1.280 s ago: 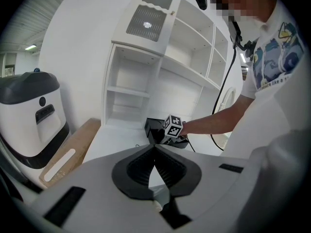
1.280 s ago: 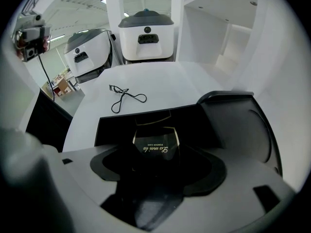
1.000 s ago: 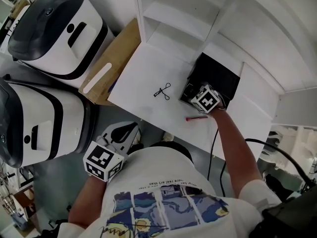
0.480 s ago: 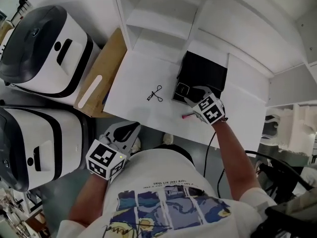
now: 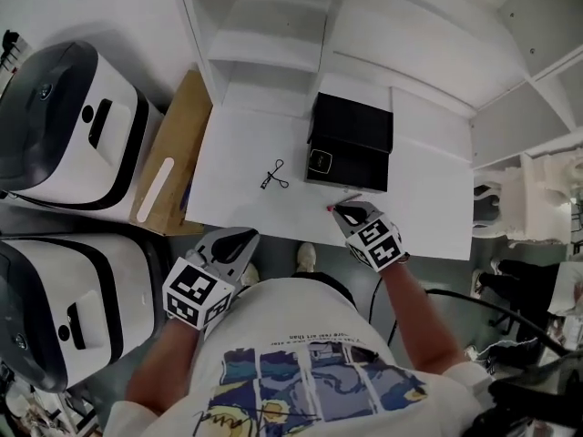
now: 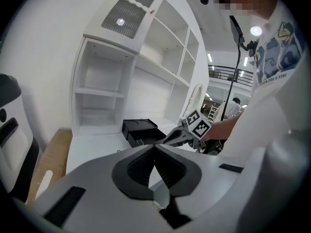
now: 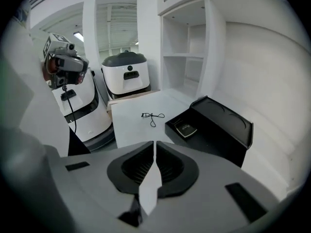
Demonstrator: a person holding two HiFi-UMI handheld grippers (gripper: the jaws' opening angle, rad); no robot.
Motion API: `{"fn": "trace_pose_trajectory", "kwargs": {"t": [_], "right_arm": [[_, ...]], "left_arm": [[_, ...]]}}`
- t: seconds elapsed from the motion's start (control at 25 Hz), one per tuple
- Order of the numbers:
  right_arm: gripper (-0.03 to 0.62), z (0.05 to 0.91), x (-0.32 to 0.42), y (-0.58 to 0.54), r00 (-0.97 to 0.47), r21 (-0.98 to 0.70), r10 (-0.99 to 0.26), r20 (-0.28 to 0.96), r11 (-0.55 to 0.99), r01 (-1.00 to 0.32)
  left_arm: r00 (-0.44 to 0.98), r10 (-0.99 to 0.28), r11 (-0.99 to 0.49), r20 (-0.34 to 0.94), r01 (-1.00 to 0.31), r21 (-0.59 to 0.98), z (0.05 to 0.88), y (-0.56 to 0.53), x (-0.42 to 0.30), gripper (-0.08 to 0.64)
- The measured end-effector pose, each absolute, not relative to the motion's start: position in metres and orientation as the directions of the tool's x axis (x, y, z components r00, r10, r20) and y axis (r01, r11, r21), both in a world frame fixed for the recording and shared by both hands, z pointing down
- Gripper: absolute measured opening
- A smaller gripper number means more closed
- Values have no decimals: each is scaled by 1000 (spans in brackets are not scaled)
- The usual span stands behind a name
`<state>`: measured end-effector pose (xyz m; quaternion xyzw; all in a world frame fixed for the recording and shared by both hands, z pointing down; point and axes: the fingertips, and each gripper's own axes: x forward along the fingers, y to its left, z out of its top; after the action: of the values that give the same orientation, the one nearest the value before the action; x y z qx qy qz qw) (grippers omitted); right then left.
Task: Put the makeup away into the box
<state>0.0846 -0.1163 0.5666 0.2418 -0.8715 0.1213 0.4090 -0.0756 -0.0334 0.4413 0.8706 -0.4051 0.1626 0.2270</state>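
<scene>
Could leave the eyelash curler (image 5: 273, 175) stranded at middle left of the counter (image 5: 237, 144): thin, wiry and flat on the surface, so likely to slide or spring out of an off-centre pinch. Could also clip the raised lid of the black box (image 5: 360, 139), upper centre, and shove it back toward the shelves (image 5: 264, 25); compact (image 5: 319, 160) already inside, at its lower left corner. Right of centre, near the front edge, might nudge the small red item (image 5: 328, 208) off the counter, with the tips of the right gripper (image 5: 340, 209) just beside it. Cannot tell from any view whether touching it.

Holds the left gripper (image 5: 237, 241) low at lower left, off the counter, fingers pressed together on nothing, pointed up toward the box. Reaches the right gripper in from lower right, forearm (image 5: 410, 308) stretched ahead, fingers closed with nothing seen between them, aimed across the counter at curler and box.
</scene>
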Motion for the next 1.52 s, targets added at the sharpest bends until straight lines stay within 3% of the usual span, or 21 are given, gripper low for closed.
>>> {"fn": "trace_pose_trajectory", "kwargs": {"t": [0.52,0.8,0.92,1.0,1.52], "right_arm": [[34,594,31,-30,-592,-199,-268,760,772,-604],[37,603,-25,-38,-630,-244,-306,714,734,-633],[62,608,-41,-53,-628,-274,-340,700,685,-675],[120,611,-48,-64,-623,-298,-357,696,646,-703],[173,632,-70,-140,-543,-354,-448,711,440,-826]], "left_arm": [[664,-598,-624,449,-737,259,443,1,-113,14],[643,-611,-595,462,-758,267,454,28,-155,14],[632,-622,-579,462,-768,271,456,37,-170,14],[624,-631,-569,461,-776,273,456,42,-179,14],[548,-686,-473,479,-836,278,460,59,-226,14]]}}
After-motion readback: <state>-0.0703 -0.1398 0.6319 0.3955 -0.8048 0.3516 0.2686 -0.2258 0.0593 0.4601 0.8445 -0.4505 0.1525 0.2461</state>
